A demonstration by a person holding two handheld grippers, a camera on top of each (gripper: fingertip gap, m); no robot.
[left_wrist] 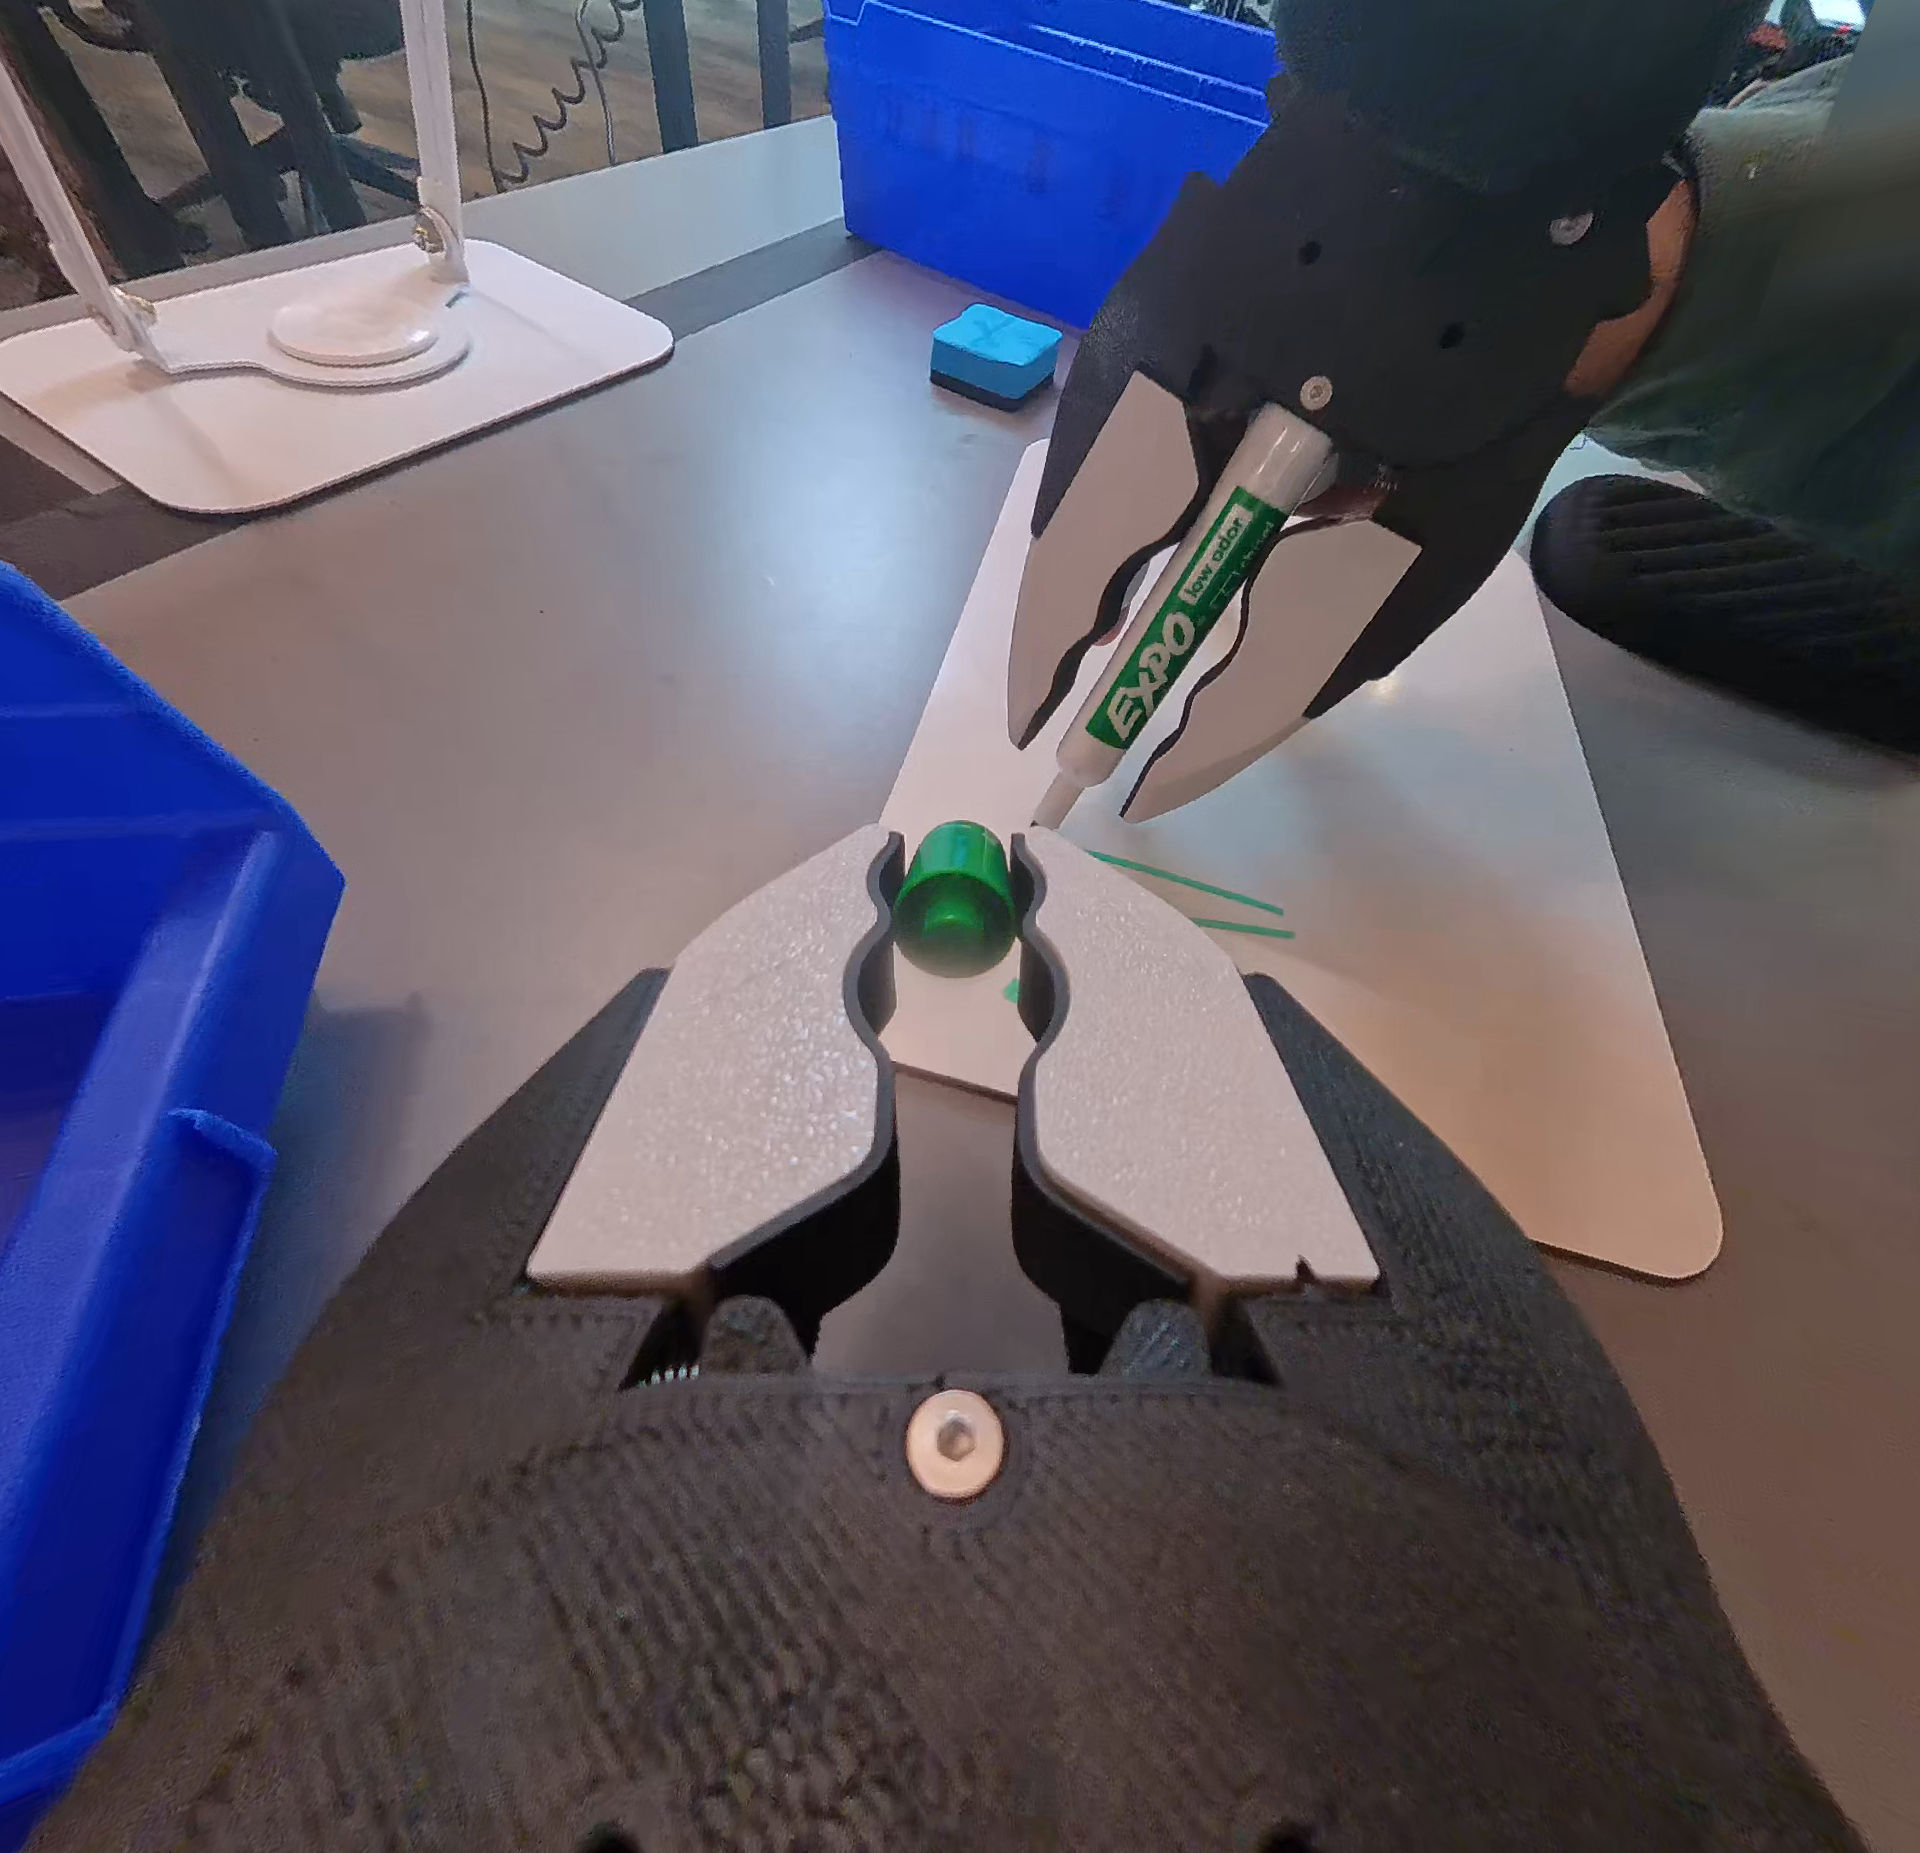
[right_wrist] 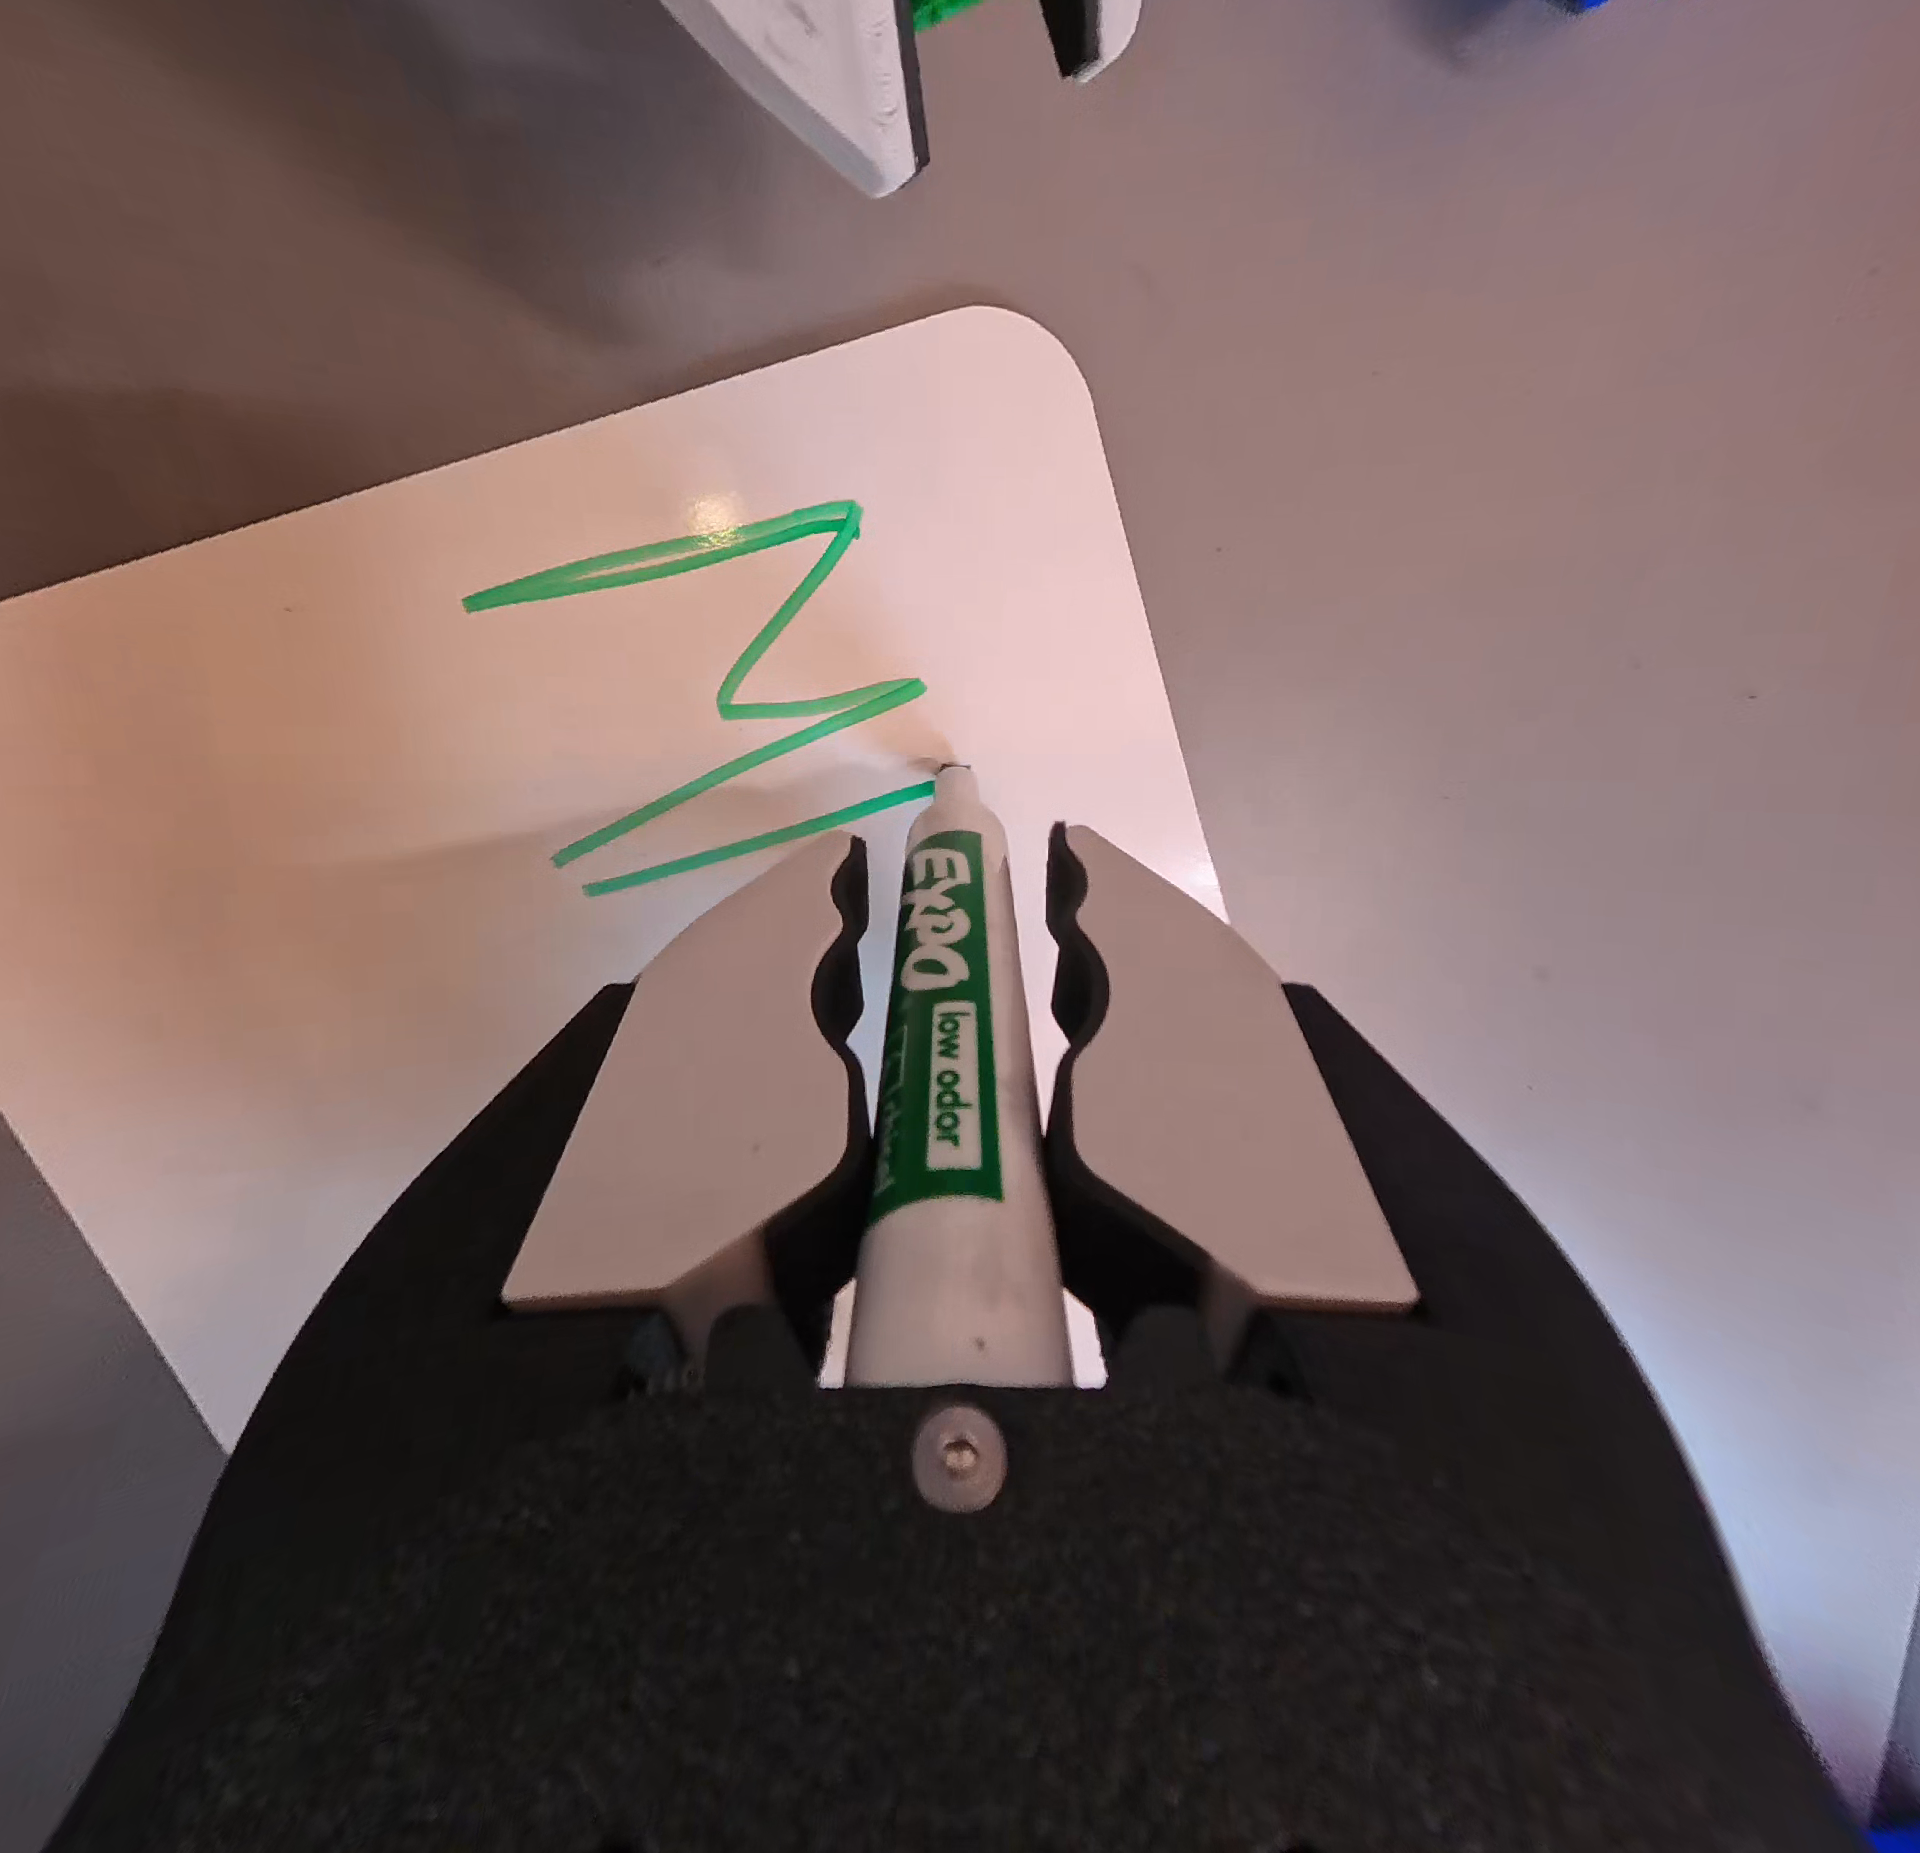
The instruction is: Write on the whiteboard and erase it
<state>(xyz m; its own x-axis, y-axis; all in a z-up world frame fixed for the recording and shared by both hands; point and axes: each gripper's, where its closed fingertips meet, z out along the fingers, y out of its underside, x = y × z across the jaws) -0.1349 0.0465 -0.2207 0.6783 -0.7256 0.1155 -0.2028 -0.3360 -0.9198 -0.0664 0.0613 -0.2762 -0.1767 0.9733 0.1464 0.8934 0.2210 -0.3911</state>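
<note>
Our right tool (right_wrist: pixel 956 868) is clamped on the marker (right_wrist: pixel 940 1097), gripping the barrel well back so the front half sticks out past the fingertips. In the right wrist view the tip touches the whiteboard (right_wrist: pixel 260 920) at about 12 o'clock from the tool, at the end of a green zigzag (right_wrist: pixel 748 702) that runs off toward 10 o'clock. Our left tool (left_wrist: pixel 954 899) is closed on the green cap (left_wrist: pixel 951 904), held just beside the board's near corner.

The whiteboard lies flat on the grey table (left_wrist: pixel 571 660). We judge it thin, light and slick, so it may slide under a sideways stroke; light pressure seems wise. The marker is stiff, smooth plastic and could twist in the grip if we press hard; a hold nearer the tip would steady it.

The eraser (left_wrist: pixel 995 347) sits at 12 o'clock in the left wrist view, in front of a blue bin (left_wrist: pixel 1039 141). It looks like a light foam block, best pinched across its short sides. Erasing is not yet begun.
</note>
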